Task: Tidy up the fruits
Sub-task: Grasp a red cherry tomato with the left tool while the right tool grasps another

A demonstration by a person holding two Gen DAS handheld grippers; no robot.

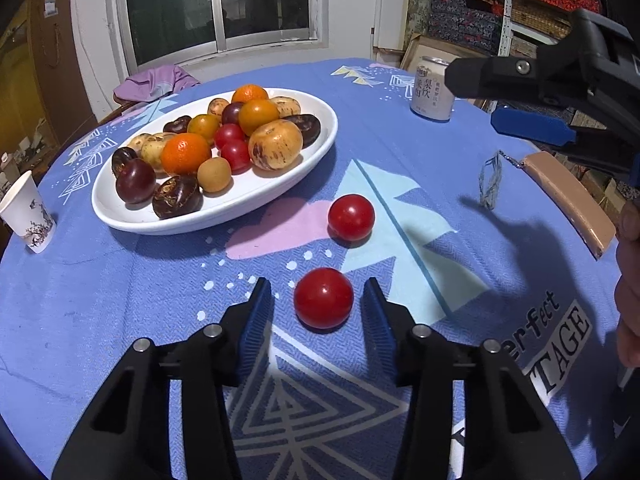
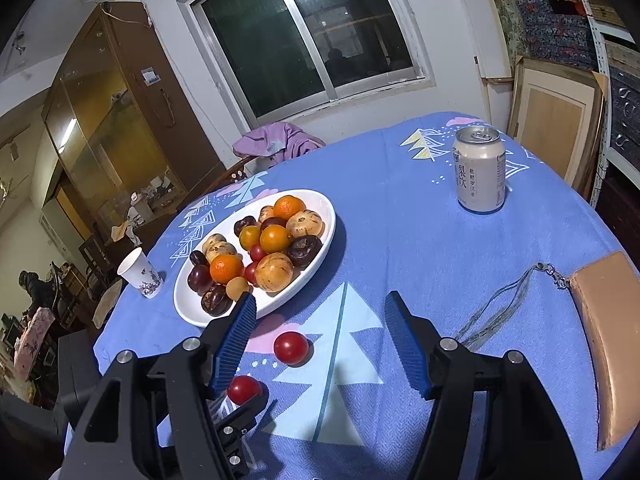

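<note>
left wrist: can, pouch, paper cup ring the plate

From my left wrist cam the blue tablecloth is wide open across the lower left of the frame, and the only things sitting in that middle lane are the near tomato, right between my spread fingers, and the far tomato just past it. The heaped white plate blocks the upper left with the paper cup at the far left edge. On the right, the can, tan wallet and right gripper crowd things.
</note>
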